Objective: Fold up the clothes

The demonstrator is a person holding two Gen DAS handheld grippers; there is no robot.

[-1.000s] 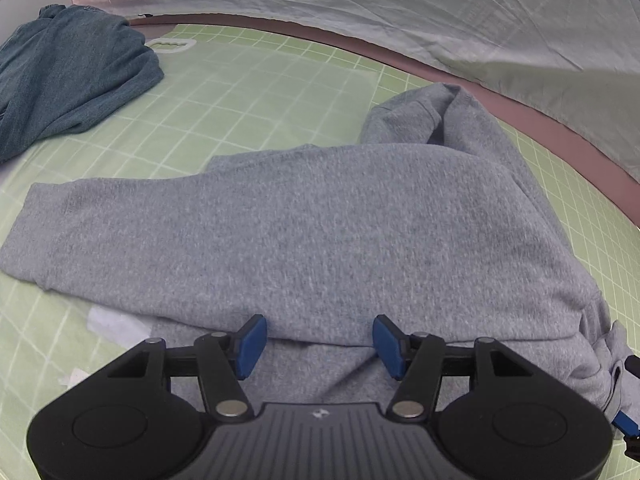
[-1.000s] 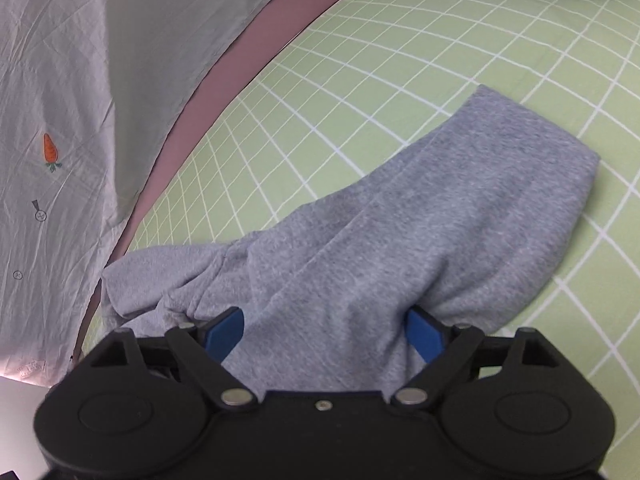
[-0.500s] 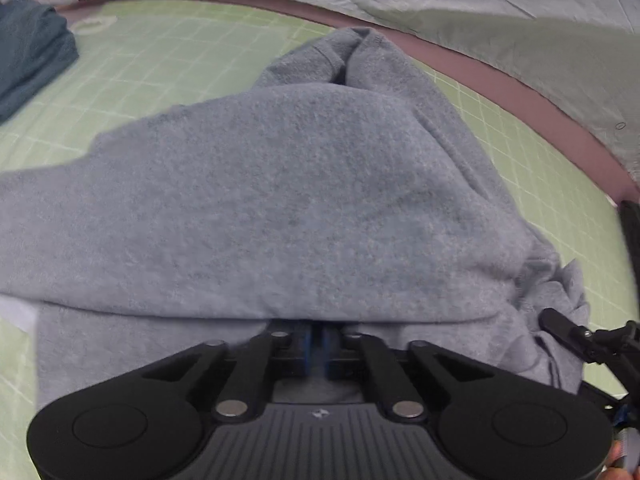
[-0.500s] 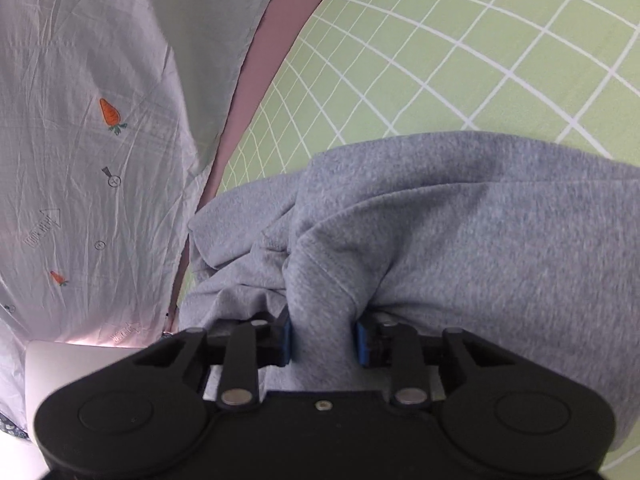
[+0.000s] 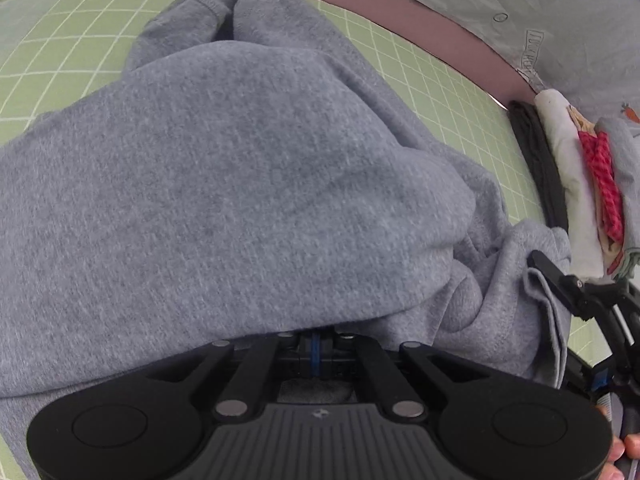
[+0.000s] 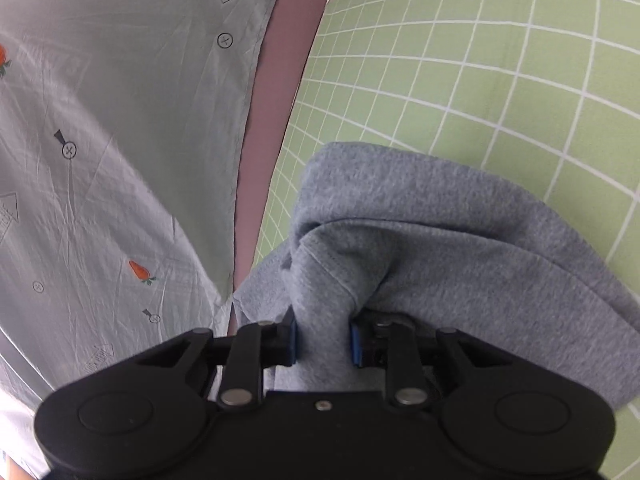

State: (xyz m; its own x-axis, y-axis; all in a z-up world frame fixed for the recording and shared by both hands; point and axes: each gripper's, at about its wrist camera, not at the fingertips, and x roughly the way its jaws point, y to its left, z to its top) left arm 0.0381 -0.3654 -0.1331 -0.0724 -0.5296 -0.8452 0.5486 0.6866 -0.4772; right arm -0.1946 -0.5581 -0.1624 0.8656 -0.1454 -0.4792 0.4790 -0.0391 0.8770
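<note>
A grey sweatshirt [image 5: 240,180] lies bunched on the green grid mat [image 5: 60,40] and fills most of the left wrist view. My left gripper [image 5: 316,350] is shut on its near edge, and the cloth drapes over the fingertips and hides them. In the right wrist view, a thick fold of the same sweatshirt [image 6: 460,248] is pinched by my right gripper [image 6: 323,342]. Its jaws are still closing, with both blue pads pressing the cloth. The right gripper [image 5: 576,292] also shows at the right edge of the left wrist view, close to the bunched cloth.
A pale sheet with carrot prints [image 6: 120,140] borders the mat [image 6: 480,60] beyond a mauve strip. A stack of folded clothes [image 5: 580,184], white, red and dark, sits at the mat's right edge. A person's fingers [image 5: 624,452] hold the right tool.
Both grippers have gone from open to shut on the sweatshirt. The cloth has been drawn up into a mound and carried across the mat. The teal garment has left the left wrist view.
</note>
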